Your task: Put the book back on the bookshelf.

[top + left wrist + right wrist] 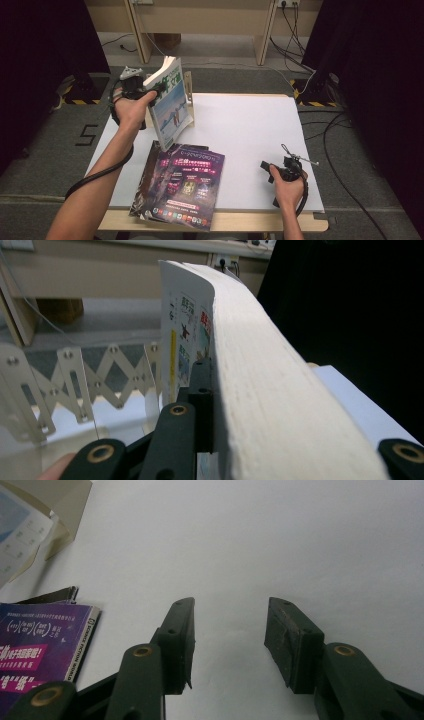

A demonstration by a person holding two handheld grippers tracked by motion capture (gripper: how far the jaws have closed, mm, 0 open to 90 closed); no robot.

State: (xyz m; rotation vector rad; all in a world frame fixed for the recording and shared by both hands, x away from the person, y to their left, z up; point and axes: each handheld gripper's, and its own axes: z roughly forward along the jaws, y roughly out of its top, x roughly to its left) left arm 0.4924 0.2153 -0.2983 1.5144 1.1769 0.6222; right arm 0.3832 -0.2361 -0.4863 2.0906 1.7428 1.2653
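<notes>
white table [250,130] | left tongs [159,89] raised, clamped on thick book [170,102] | right tongs [266,167] low, jaws apart, empty

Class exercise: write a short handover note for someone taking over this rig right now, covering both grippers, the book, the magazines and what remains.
Left gripper: shut on the thick book, held raised and tilted over the table's far-left part, beside the folding rack.
Right gripper: open, nothing between its jaws, low over the white table.
Purple magazines: stacked at the near edge.
Done: book lifted.
Left: probably stand it at the rack, then the magazines.
</notes>
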